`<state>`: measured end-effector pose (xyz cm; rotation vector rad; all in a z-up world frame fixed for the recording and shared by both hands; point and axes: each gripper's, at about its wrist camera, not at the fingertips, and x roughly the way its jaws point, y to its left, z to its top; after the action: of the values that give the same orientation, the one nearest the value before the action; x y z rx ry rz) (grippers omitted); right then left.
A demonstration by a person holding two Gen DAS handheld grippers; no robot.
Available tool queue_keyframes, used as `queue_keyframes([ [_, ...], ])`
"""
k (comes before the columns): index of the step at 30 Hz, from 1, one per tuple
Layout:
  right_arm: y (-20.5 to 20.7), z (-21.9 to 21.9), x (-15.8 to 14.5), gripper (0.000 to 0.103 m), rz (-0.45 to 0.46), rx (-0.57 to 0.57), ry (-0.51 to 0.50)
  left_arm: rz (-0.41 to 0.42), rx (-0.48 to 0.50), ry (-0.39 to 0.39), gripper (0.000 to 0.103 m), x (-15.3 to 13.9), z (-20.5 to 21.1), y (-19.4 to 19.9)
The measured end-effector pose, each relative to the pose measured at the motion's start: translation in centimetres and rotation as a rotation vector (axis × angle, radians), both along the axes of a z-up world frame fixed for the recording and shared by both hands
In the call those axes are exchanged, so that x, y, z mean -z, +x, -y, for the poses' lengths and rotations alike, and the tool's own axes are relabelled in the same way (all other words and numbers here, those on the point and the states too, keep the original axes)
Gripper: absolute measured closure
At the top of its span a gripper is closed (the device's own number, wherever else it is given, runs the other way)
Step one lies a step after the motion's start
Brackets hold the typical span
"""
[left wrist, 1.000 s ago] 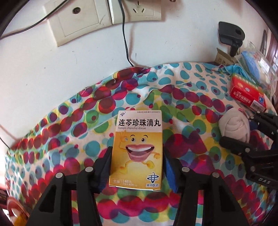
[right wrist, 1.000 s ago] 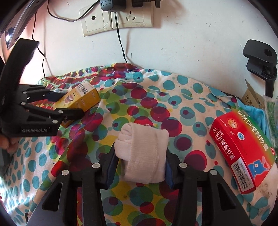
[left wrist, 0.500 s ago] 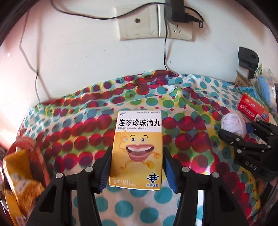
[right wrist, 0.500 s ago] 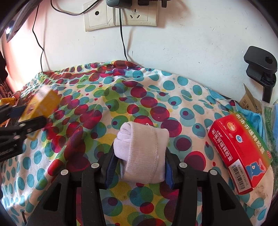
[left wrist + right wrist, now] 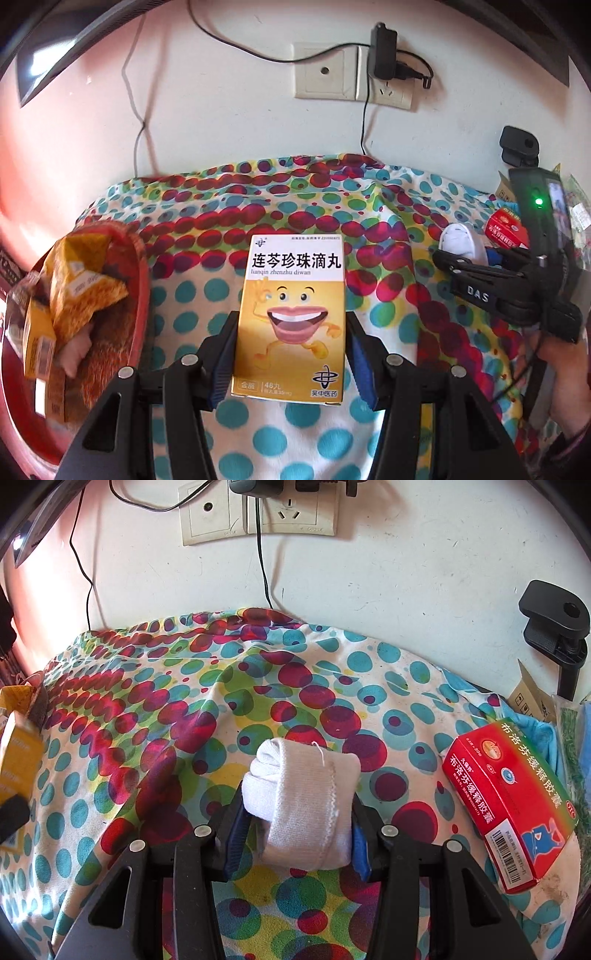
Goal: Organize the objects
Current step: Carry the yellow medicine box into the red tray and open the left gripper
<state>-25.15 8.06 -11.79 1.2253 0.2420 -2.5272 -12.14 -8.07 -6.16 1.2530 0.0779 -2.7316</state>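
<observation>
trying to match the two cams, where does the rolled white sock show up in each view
Left wrist: the rolled white sock sits far right, mid-height, pinched in the right claw, seen from the side.
Right wrist: the sock fills the lower centre, clamped between the claw's blue pads.
Shared landmark: the red medicine box, just right of the sock in both.

A spotted cloth (image 5: 258, 709) covers the worktop. On the white wall (image 5: 406, 590) behind it sit a socket plate (image 5: 354, 77) with a black charger (image 5: 384, 51) plugged in, its cable (image 5: 364, 125) hanging to the cloth. A black clamp (image 5: 554, 624) stands at right.
</observation>
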Motion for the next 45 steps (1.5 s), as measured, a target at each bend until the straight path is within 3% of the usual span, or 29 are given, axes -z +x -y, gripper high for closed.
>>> queue_keyframes([
  [10, 0.1, 0.2, 0.0, 0.059, -0.004, 0.001, 0.009, -0.013, -0.088, 0.036, 0.048, -1.3, 2.8, 6.3],
  [22, 0.2, 0.4, 0.1, 0.058, -0.006, 0.000, 0.013, -0.035, -0.280, 0.110, 0.048, -2.8, 12.1, 9.9],
  [33, 0.2, 0.3, 0.1, 0.058, -0.008, 0.002, 0.018, 0.041, -0.352, 0.098, 0.048, -1.2, 17.0, 9.5],
  [38, 0.3, 0.4, 0.1, 0.058, -0.012, 0.002, 0.025, 0.054, -0.348, 0.103, 0.049, -0.5, 17.8, 9.5],
  [45, 0.2, 0.4, 0.2, 0.058, -0.011, 0.002, 0.023, 0.072, -0.343, 0.054, 0.051, 0.5, 18.0, 8.2],
])
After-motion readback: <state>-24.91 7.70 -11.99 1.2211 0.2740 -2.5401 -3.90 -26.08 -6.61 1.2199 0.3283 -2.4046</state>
